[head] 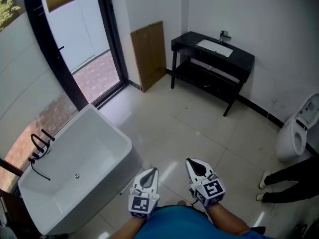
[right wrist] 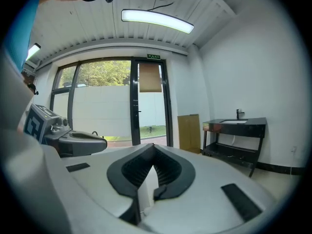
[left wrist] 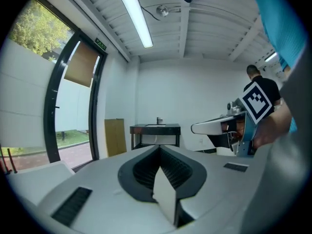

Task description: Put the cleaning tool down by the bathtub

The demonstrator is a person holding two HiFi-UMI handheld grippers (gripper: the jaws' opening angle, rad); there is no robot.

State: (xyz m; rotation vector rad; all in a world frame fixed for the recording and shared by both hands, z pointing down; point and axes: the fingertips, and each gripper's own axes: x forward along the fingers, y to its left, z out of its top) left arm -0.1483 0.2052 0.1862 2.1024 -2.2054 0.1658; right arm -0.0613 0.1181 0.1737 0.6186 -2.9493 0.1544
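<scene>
Grippers side by side over pale tiled floor (head: 199,128): our left gripper (head: 149,173) jaws pressed together, empty; right gripper (head: 196,164) same. To our left, white rectangular bathtub (head: 84,153) beside glass door (head: 84,39). We cannot make out cleaning tool in any view.

The left gripper (left wrist: 159,152) has its jaws closed together with nothing between them and points toward a black washstand (left wrist: 155,130) at the far wall, with a brown board (left wrist: 114,136) leaning to its left and the right gripper (left wrist: 195,128) alongside at the right.
</scene>
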